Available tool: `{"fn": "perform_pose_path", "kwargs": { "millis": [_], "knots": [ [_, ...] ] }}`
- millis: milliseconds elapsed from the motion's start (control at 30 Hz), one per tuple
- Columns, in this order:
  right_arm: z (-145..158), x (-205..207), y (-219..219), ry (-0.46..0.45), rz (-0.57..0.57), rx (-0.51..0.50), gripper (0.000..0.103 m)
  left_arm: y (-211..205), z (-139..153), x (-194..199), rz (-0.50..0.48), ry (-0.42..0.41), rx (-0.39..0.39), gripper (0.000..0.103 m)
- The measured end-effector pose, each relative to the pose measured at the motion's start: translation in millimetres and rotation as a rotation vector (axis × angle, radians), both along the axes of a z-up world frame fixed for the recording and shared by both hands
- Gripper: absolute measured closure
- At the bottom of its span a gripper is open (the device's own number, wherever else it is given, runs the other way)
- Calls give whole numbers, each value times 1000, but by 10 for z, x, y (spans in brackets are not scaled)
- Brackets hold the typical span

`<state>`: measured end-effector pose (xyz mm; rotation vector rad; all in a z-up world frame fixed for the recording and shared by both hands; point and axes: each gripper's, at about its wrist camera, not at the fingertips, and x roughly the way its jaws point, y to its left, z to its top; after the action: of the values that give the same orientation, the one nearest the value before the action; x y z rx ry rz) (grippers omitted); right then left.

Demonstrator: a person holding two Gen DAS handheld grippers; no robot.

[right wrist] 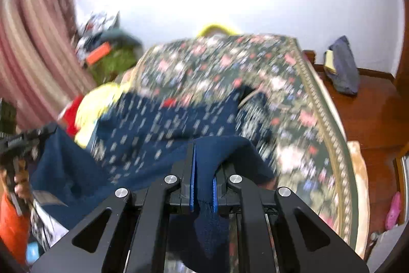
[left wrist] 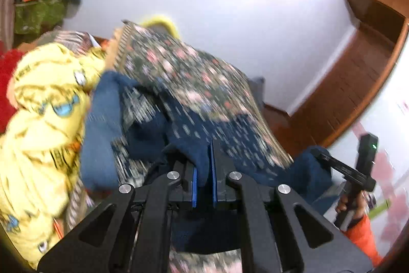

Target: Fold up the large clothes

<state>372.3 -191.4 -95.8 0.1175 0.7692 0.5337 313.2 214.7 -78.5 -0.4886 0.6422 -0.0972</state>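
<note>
A navy garment with small white marks (left wrist: 204,129) hangs stretched between both grippers above the floral bed cover (left wrist: 184,68). In the left wrist view my left gripper (left wrist: 203,168) is shut on a plain navy edge of it, the cloth pinched between the blue pads. In the right wrist view my right gripper (right wrist: 203,170) is shut on another navy edge (right wrist: 158,124), and cloth hangs below its jaws. Each gripper shows in the other's view, the right gripper (left wrist: 322,155) and the left gripper (right wrist: 43,132), each held by a hand with an orange sleeve. Both pictures are motion-blurred.
A yellow printed garment (left wrist: 46,104) and a red cloth (left wrist: 7,73) lie heaped at the bed's left side. A striped curtain (right wrist: 33,42) and a cluttered green pile (right wrist: 112,60) stand behind. A grey cloth (right wrist: 342,65) lies on the wooden floor (right wrist: 370,114) to the right.
</note>
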Motion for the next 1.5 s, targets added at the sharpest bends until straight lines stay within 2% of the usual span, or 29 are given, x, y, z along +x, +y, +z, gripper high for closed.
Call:
{"fn": "perform_pose_path", "kwargs": {
  "millis": [100, 267, 467, 567, 700, 767, 833, 867, 933, 967, 1000, 1067, 1133, 1267, 1400, 1500],
  "knots": [
    [-29, 330, -6, 7, -64, 5, 95, 205, -58, 330, 65, 26, -13, 96],
    [-314, 790, 203, 54, -77, -59, 94, 396, -432, 976, 140, 142, 22, 96],
    [-932, 1166, 197, 190, -101, -86, 94, 497, -1084, 1366, 175, 296, 60, 95],
    [-1097, 1209, 98, 253, -92, -65, 89, 497, -1286, 1416, 159, 327, 84, 91],
    [-1065, 1135, -73, 252, -68, -8, 83, 407, -1248, 1400, 106, 320, 183, 91],
    [-977, 1061, -157, 233, -85, -53, 78, 371, -1198, 1368, 91, 332, 212, 90],
    [-894, 980, -209, 201, -138, -138, 66, 338, -1116, 1310, 81, 346, 228, 90],
    [-831, 904, -246, 180, -145, -161, 63, 315, -1070, 1268, 76, 344, 238, 88],
    [-734, 758, -273, 149, -110, -179, 61, 247, -975, 1182, 53, 324, 269, 80],
    [-693, 681, -270, 137, -95, -195, 61, 186, -924, 1125, 24, 316, 295, 66],
    [-676, 626, -263, 126, -85, -210, 61, 125, -887, 1078, 8, 313, 322, 47],
    [-610, 449, -199, 98, -41, -243, 61, -8, -778, 930, 6, 278, 392, 38],
    [-575, 303, -120, 82, -3, -255, 61, -116, -701, 817, -17, 251, 426, 37],
    [-625, 101, 60, 101, 77, -206, 61, -313, -635, 582, -59, 217, 424, 34],
    [-740, 9, 272, 80, 107, -207, 61, -494, -816, 551, -100, 249, 488, 34],
    [-848, 130, 382, 99, 109, -229, 61, -519, -983, 664, -95, 289, 513, 34]
  ]
}}
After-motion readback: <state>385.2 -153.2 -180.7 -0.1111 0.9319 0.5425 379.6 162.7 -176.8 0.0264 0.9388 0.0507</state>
